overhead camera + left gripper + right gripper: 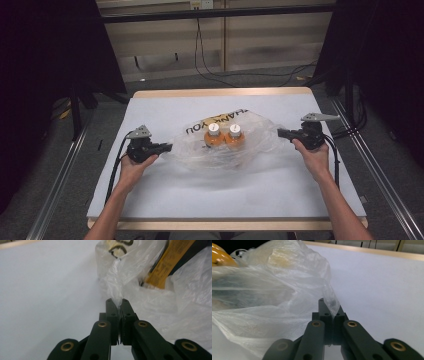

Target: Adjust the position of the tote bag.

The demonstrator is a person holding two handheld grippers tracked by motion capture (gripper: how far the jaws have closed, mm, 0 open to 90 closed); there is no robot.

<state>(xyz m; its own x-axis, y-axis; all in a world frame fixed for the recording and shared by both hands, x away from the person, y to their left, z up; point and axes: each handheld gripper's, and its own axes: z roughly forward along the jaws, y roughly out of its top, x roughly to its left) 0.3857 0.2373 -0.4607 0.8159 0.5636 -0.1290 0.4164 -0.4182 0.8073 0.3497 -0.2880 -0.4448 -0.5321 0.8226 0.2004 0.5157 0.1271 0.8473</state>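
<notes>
At centre frame, the left gripper (167,147) and right gripper (281,133) each pinch an edge of the thin, crinkled clear plastic bag (260,142). Inside it stand two round orange bottles (224,136) on the white table (280,185).

My clear plastic bag (220,142) lies spread and crumpled across the middle of the white table, black "THANK YOU" lettering and a yellow patch on its far side. Two orange bottles with white caps (223,134) stand upright inside it, side by side and touching. Each end of the bag's film is drawn out into a pinched, taut twist.
</notes>
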